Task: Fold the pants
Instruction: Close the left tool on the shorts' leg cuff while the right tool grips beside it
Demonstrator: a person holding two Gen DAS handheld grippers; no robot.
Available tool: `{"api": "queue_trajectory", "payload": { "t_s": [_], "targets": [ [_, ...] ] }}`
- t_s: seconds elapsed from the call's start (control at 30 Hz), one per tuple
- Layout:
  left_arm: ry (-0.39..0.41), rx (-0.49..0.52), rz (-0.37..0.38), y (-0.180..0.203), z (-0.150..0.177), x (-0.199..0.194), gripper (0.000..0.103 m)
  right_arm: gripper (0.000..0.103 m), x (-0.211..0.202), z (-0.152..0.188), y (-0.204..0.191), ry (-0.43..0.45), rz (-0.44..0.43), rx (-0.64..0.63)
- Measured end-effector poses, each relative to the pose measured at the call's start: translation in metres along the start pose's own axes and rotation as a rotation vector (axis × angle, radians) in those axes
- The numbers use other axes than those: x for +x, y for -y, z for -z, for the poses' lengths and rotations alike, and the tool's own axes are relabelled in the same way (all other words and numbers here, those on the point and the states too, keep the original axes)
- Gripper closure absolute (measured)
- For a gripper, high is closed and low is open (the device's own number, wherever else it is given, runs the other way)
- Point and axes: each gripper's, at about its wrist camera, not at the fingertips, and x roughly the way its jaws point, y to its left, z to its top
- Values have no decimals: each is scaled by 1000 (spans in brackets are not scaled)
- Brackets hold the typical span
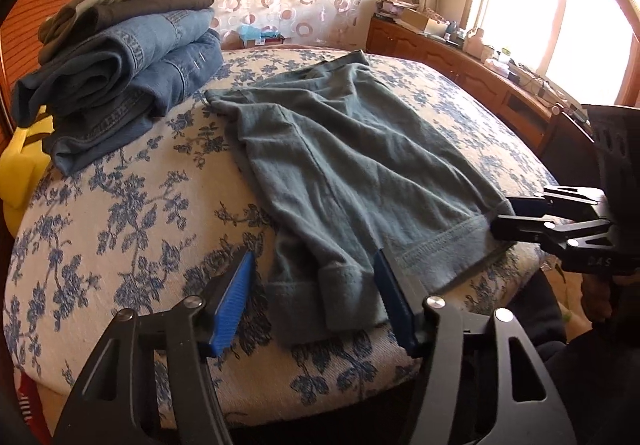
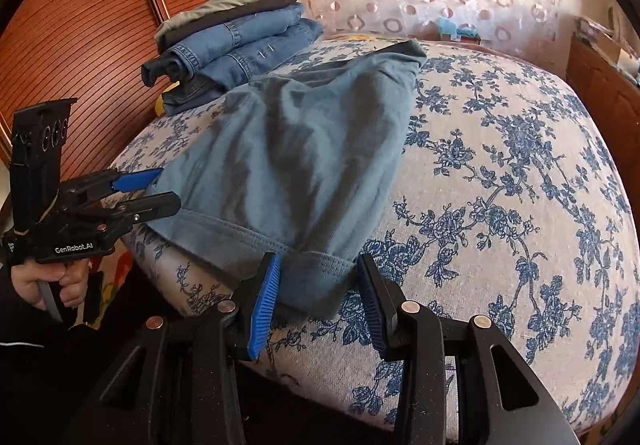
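Grey-blue pants (image 1: 340,157) (image 2: 304,149) lie folded lengthwise on the flowered bed (image 1: 120,213) (image 2: 500,173), cuffs at the near edge. My left gripper (image 1: 314,257) (image 2: 168,189) straddles the left cuff. Its jaws stand apart, and bare bedspread shows between the left pad (image 1: 232,301) and the cloth. My right gripper (image 2: 319,258) (image 1: 502,215) straddles the right cuff corner. Its left pad (image 2: 264,305) touches the cloth, while the right pad (image 2: 372,305) sits just beside the hem. Neither gripper lifts the fabric.
A stack of folded clothes (image 1: 120,57) (image 2: 240,41), jeans under darker pieces, sits at the bed's far left. A yellow object (image 1: 24,165) lies beside it. A wooden sideboard (image 1: 460,61) runs under the window. Slatted wardrobe doors (image 2: 80,25) stand on the left. A hand (image 2: 60,285) grips the left handle.
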Motion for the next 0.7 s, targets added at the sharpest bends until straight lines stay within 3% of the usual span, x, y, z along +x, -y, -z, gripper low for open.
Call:
{"api": "queue_trajectory", "payload": {
  "t_s": [0.5,0.63,0.7],
  "targets": [
    [-3,-7,23,0,10,-8,57,65,4,-1,-2,0,6,-6],
    [16,-15,33,-3,10,-11,69,65,3,0,-2,4,6,-5],
    [24,-13,39,-3,11,-13,81,65,2,1,-2,5,7,-5]
  ]
}}
